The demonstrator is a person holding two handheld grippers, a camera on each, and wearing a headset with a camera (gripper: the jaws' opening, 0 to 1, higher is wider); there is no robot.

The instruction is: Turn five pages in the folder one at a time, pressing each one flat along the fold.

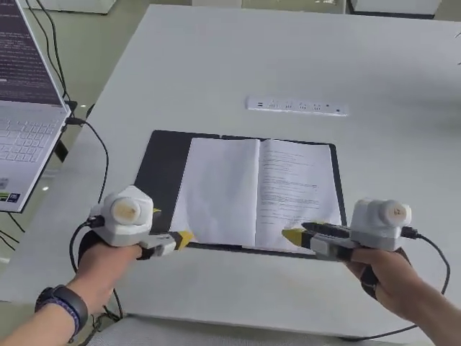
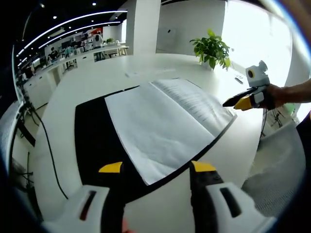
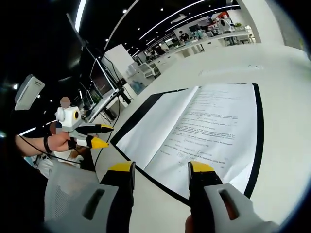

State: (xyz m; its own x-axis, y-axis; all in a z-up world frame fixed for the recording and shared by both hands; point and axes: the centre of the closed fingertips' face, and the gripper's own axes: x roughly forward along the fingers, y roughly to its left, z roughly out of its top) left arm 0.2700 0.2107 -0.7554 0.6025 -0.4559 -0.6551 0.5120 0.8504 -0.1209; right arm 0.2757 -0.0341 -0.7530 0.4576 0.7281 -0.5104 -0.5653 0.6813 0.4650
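In the head view, the open folder (image 1: 162,173) lies flat at the centre of the white tabletop (image 1: 216,65). Its blank left page (image 1: 220,191) and printed right page (image 1: 295,187) meet at the fold. A power strip (image 1: 297,107) lies at the folder's 12 o'clock, well apart from it, and a laptop (image 1: 25,122) sits at 9 o'clock. The left gripper (image 1: 184,238) is at the folder's 7 o'clock, with its yellow tips just beside the near corner of the blank page. The right gripper (image 1: 294,236) is at 5 o'clock, its tips over the near edge of the printed page.

In the left gripper view, the left gripper (image 2: 157,167) has its fingers spread wide and holds nothing. The near corner of the blank page (image 2: 160,136) appears between the fingers, and the black cover (image 2: 95,141) runs toward 9 o'clock. The right gripper (image 2: 238,102) comes in at 3 o'clock, and a plant (image 2: 211,48) stands at 1 o'clock.

In the right gripper view, the right gripper (image 3: 161,167) also has its fingers wide apart and empty, pointing at the near edge of the printed page (image 3: 214,126). The folder's black border (image 3: 257,126) runs along at 3 o'clock. The left gripper (image 3: 102,135) shows at 9 o'clock, its tips apart.
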